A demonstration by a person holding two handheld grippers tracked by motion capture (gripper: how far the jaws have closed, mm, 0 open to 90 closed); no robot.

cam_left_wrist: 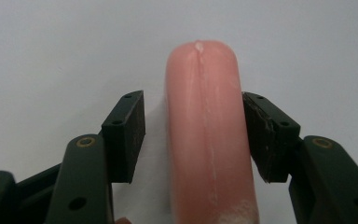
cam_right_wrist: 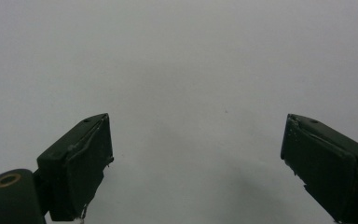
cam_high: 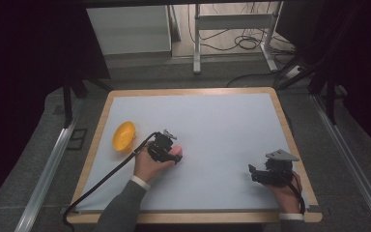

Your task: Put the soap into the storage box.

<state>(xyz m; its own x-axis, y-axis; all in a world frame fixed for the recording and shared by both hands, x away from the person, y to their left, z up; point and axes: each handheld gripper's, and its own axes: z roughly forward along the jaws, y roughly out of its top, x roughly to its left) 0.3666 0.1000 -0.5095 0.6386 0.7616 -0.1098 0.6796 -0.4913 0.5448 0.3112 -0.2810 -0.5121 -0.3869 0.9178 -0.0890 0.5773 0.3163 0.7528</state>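
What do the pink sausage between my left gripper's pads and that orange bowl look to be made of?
Sausage: probably plastic or rubber toy food, with a smooth, faintly glossy skin, a moulded seam and whitish scuffs. Orange bowl: likely thin moulded plastic, with a uniform bright colour and slight sheen; too small to be sure.

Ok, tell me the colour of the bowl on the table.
Orange-yellow bowl; clearest in the high view.

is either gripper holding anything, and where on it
Nothing is gripped yet. The left gripper straddles the pink sausage mid-length, one jaw clear of it. The right gripper is open.
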